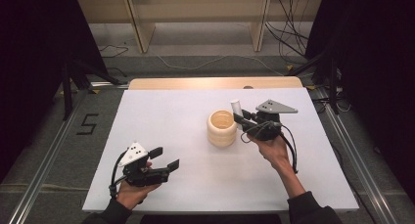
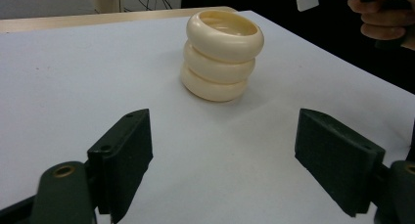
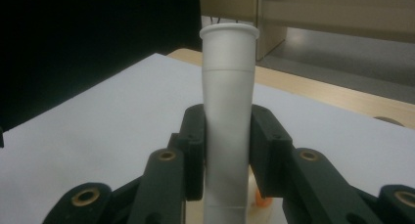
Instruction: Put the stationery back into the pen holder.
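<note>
A cream holder made of three stacked rings stands near the middle of the white table top. It appears ahead of the left gripper's jaws as the cream holder. My right gripper is shut on a white tube, held upright just right of the holder's rim. In the right gripper view the white tube stands pinched between both jaws, its flared rim on top. My left gripper rests low at the table's front left, open, with nothing between its pads.
A wooden strip runs along the table's far edge. Cables lie on the floor behind, by wooden shelf legs. Metal rails flank the table. A small orange piece peeks out under the right jaw.
</note>
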`<state>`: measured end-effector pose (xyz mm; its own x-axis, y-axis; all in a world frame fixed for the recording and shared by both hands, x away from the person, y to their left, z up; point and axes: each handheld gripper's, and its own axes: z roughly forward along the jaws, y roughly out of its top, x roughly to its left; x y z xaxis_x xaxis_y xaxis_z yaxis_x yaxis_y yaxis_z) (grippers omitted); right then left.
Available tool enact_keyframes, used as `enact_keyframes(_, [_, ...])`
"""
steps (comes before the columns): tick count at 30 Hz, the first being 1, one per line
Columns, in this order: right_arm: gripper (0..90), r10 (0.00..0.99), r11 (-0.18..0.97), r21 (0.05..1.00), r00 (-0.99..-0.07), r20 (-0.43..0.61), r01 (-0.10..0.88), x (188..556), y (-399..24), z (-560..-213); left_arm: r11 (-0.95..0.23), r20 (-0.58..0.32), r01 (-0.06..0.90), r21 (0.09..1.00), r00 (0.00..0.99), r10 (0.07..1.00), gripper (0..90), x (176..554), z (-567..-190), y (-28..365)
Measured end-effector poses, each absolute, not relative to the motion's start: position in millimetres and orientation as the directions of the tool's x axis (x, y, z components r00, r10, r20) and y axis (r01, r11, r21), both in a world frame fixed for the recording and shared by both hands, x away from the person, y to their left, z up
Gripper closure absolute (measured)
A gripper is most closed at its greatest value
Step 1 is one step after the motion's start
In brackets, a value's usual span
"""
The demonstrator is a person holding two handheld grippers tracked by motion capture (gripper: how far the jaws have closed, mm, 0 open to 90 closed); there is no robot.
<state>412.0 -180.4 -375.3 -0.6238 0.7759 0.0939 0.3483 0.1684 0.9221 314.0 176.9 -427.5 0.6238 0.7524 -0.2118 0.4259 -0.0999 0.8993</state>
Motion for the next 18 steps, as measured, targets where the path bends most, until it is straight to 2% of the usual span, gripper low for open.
enact_keyframes(18, [69.9, 0.771, 0.128, 0.928, -0.624, 0.129, 0.350, 449, -145, -396, -0.089, -0.215, 0.418, 0.904, 0.624, 0.751, 21.0, 314, -427, 179])
